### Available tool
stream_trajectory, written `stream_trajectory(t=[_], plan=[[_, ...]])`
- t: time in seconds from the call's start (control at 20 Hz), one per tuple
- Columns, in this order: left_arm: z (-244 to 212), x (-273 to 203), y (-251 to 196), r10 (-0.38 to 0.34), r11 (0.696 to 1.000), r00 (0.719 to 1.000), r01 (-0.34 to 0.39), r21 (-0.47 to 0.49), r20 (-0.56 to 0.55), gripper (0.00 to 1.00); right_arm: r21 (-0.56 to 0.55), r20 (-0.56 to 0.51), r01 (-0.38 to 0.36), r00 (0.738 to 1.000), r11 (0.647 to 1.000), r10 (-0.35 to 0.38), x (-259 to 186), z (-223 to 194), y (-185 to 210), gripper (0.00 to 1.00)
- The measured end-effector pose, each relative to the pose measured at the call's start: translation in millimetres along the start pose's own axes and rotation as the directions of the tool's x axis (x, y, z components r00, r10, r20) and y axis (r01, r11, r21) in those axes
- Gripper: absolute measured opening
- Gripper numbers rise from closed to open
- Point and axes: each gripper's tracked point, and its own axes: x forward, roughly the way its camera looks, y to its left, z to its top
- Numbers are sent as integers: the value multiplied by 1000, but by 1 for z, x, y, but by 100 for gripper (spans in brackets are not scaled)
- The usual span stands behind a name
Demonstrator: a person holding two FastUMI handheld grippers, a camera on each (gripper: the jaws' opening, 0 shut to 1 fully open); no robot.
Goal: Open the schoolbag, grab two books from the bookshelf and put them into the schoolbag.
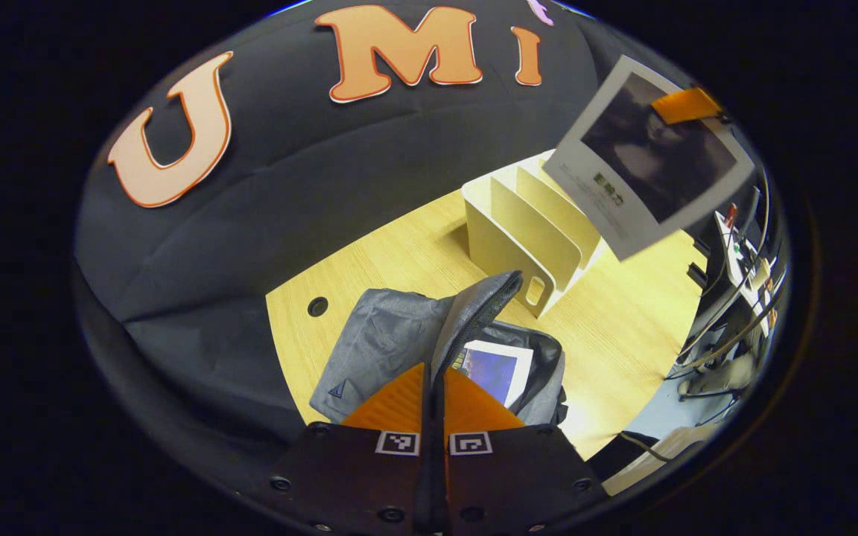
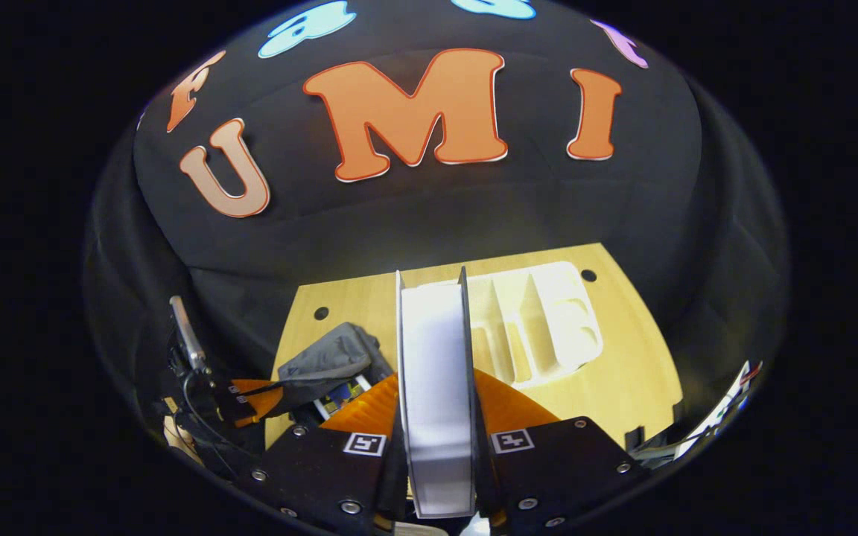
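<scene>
Book above schoolbag opening

schoolbag mouth open, bookshelf beside

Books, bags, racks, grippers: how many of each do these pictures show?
Books: 2, one in the schoolbag, one held in the air by the right gripper
Schoolbag: 1
Bookshelf: 1
Grippers: 2, counting the left gripper shut on the bag's flap
Total: 6
</scene>
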Motion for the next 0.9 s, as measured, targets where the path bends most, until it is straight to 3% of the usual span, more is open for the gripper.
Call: stream_trajectory(t=[0.25, 0.4, 0.6, 0.9], plan=[[2, 0, 5, -3, 1000, 1000, 3, 3, -5, 1, 186, -32, -111, 992, 976, 119, 21, -68, 21, 36], [6, -3, 11, 5, 1000, 1000, -5, 17, -4, 1, 329, -37, -180, 978, 927, 203, 40, -102, 33, 36], [11, -7, 14, 13, 999, 1000, -13, 42, -4, 1, 515, 0, -246, 958, 821, 287, 78, -130, 46, 36], [24, -13, 14, 32, 993, 999, -31, 112, -10, 0, 724, 80, -298, 932, 622, 354, 141, -168, 60, 36]])
